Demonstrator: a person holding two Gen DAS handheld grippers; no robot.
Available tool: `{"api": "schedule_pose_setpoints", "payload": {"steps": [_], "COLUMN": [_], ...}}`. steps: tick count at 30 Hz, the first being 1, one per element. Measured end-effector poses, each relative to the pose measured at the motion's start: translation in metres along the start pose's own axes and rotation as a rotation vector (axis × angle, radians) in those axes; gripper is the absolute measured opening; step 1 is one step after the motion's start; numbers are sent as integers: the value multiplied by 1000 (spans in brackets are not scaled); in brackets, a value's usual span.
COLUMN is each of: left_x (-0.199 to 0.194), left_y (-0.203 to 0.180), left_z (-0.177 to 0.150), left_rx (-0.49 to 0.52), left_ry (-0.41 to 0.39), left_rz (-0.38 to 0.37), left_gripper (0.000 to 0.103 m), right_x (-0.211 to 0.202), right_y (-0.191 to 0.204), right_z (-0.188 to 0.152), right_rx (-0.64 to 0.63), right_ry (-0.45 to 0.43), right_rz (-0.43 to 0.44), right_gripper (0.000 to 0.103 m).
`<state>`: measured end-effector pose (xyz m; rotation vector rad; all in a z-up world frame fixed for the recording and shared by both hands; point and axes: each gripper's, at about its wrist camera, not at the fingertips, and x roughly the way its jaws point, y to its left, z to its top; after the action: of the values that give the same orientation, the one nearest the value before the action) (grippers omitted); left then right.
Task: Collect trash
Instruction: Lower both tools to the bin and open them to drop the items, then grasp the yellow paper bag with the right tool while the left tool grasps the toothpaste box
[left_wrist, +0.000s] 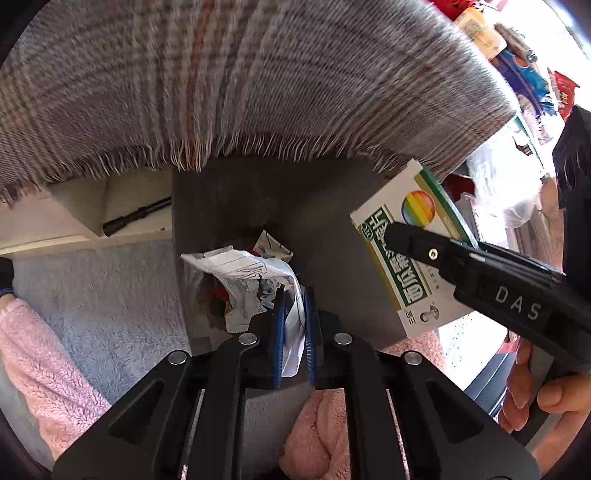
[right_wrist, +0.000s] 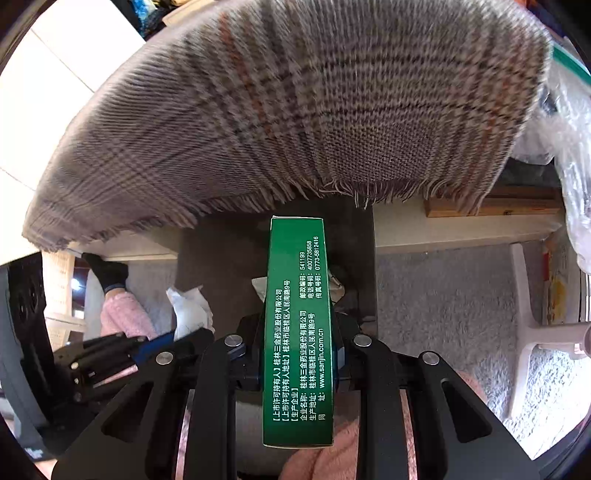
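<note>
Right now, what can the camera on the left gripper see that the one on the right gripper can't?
Only the left wrist view shows the box's white front with its rainbow circle, more wrappers down in the grey bin, and a dark tool on the pale ledge. Only the right wrist view shows the green box side with printed text, a white chair leg and a socked foot. Both show the plaid cloth, the bin beneath it, and the white wrapper pinched in the left gripper.

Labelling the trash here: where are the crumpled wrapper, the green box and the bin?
crumpled wrapper (left_wrist: 243, 269), left wrist view, its white printed face.
green box (right_wrist: 297, 332), right wrist view, its green printed side.
bin (left_wrist: 314, 206), left wrist view, its grey inner wall.
</note>
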<state>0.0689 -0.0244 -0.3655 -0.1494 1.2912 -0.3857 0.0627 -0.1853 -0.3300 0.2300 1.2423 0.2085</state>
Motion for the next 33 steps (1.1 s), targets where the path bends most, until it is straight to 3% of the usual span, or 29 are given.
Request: {"api": "schedule_pose_setpoints", "payload": {"steps": [5, 6, 8, 10, 12, 15, 18, 21, 27, 33], "left_x": [10, 11, 9, 3, -4, -15, -33, -51, -96, -140], "left_y": [5, 6, 6, 6, 6, 8, 11, 14, 14, 8], "left_z": [4, 5, 5, 4, 2, -2, -8, -12, -8, 15], "left_rx": [-5, -4, 0, 0, -1, 0, -7, -25, -33, -24], "left_ry": [18, 18, 12, -4, -24, -41, -69, -89, -153, -232], "left_rz": [-10, -8, -3, 10, 20, 51, 78, 59, 75, 86], "left_gripper": [13, 18, 30, 52, 59, 71, 73, 81, 85, 90], "right_x": [11, 11, 9, 3, -2, -18, -40, -54, -93, -127], "right_y": [-2, -2, -4, -6, -9, -17, -25, -23, -32, -28], "right_z": [7, 8, 8, 9, 8, 5, 2, -1, 1, 19], "right_rx": [17, 19, 30, 48, 59, 71, 66, 43, 44, 25], "right_ry": [22, 23, 14, -8, -23, -53, -83, -83, -137, -208], "right_rz": [5, 2, 9, 3, -8, -29, -35, -32, -36, -54], "right_gripper": [27, 28, 53, 66, 71, 92, 100, 99, 100, 100]}}
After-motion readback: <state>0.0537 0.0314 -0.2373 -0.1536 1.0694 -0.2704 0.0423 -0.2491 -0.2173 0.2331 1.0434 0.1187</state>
